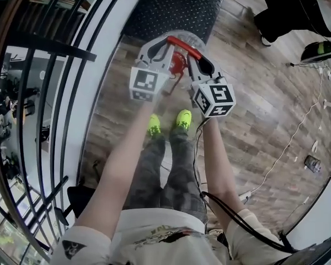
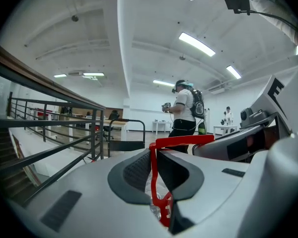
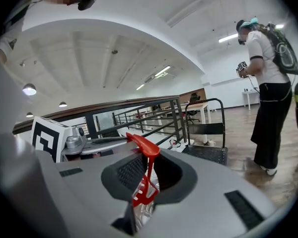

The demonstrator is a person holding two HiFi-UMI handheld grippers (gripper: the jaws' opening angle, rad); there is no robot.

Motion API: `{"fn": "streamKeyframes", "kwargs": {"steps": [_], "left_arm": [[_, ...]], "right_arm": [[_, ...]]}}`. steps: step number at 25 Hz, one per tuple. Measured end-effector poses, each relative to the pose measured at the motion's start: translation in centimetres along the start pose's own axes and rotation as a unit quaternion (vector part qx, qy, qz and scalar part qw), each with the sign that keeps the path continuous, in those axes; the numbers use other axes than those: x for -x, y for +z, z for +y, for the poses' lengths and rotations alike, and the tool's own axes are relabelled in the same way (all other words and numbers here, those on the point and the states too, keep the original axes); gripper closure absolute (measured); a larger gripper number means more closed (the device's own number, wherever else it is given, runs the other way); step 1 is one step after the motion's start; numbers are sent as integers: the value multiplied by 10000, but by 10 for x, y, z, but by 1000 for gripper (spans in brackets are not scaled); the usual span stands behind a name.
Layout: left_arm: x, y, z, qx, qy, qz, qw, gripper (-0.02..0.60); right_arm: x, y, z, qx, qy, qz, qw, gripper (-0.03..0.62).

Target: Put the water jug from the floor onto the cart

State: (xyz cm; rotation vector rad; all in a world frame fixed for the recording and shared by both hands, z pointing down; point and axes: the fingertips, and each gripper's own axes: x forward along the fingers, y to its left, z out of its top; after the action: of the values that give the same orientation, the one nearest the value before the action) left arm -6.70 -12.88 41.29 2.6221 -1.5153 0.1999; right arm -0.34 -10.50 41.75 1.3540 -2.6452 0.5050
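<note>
Red jug handle (image 1: 183,44); neon-yellow shoes (image 1: 183,119); wood-grain floor (image 1: 265,104).

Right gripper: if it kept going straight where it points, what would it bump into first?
Probably the black cart ahead, though the railing stands close beside that line and depth is unclear. The right gripper is shut on the jug's red handle.

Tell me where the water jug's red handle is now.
Head view, upper centre: the red handle is clamped by the left gripper and right gripper, near the black cart.
</note>
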Motion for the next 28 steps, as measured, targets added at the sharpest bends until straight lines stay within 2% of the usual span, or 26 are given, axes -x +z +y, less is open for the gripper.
{"fn": "streamKeyframes", "kwargs": {"steps": [9, 16, 23, 28], "left_arm": [[-14, 0, 11, -101, 366, 146, 9992, 540], [-36, 14, 23, -130, 705, 250, 9971, 540], [-74, 25, 14, -160, 855, 299, 9958, 540], [-97, 25, 12, -37, 995, 293, 9946, 540]], "right_arm": [[-19, 0, -10, -174, 459, 106, 9987, 546], [-39, 18, -25, -212, 891, 160, 9957, 548], [-44, 35, -61, -211, 1048, 226, 9940, 549], [-53, 41, -85, -190, 1114, 252, 9933, 549]]}}
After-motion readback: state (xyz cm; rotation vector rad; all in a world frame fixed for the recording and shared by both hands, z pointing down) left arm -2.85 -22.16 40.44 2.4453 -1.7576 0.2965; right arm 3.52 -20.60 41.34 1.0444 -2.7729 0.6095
